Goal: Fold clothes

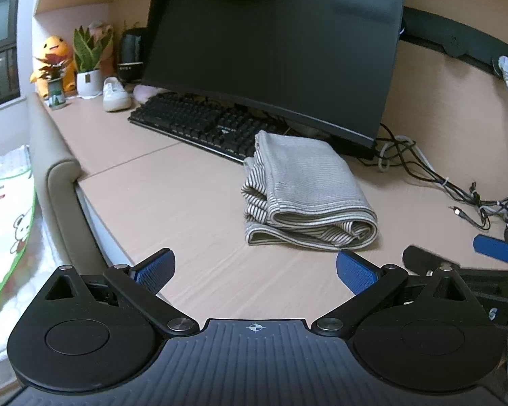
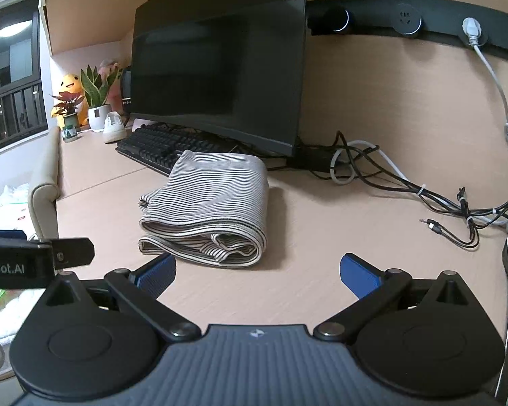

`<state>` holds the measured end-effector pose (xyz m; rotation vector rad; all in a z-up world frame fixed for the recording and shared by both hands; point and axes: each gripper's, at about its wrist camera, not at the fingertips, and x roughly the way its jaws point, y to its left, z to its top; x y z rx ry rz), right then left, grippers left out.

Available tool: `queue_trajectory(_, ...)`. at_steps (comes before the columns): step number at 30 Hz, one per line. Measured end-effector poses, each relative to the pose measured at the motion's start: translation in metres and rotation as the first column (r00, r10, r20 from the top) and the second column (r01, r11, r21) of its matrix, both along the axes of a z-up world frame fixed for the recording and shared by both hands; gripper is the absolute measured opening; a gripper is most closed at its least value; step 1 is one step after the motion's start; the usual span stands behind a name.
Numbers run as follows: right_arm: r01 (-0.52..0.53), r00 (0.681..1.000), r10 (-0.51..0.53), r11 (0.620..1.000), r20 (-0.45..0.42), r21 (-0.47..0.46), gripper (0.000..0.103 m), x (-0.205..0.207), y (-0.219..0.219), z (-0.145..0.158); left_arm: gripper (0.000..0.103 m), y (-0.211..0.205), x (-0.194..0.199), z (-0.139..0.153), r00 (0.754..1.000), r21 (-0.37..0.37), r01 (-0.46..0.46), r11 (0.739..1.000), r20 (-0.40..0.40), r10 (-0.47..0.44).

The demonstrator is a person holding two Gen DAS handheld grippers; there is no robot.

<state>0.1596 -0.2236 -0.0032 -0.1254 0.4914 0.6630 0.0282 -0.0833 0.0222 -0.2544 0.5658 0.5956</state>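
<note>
Ahead, folded striped garment (image 1: 304, 193) beyond both grippers' parted fingers (image 2: 360, 275), untouched

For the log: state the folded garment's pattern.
Folded garment: fine dark and pale stripes, clearest in the right wrist view.

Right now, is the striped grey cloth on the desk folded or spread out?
Folded. The grey-and-white striped cloth lies as a compact bundle on the pale wooden desk, with stacked layers showing at its near edge.

Striped ribbed cloth garment (image 1: 304, 189) (soft, matt) on a smooth pale wood-grain desk (image 1: 172, 209).
</note>
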Motion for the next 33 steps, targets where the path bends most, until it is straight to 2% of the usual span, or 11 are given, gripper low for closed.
queue_trajectory(18,-0.026,0.999,0.027,1.000,0.028,-0.016,0.103,-0.0062,0.0026,0.0010,0.103,0.0011,-0.0088,-0.0035,0.999,-0.023,-0.032,0.999,-0.015,0.031)
queue_trajectory(33,-0.030,0.999,0.031,0.999,0.024,-0.022,0.103,-0.0021,0.0009,-0.0009,0.103,-0.0057,-0.0087,-0.0039,0.999,-0.003,-0.034,0.999,-0.015,0.034)
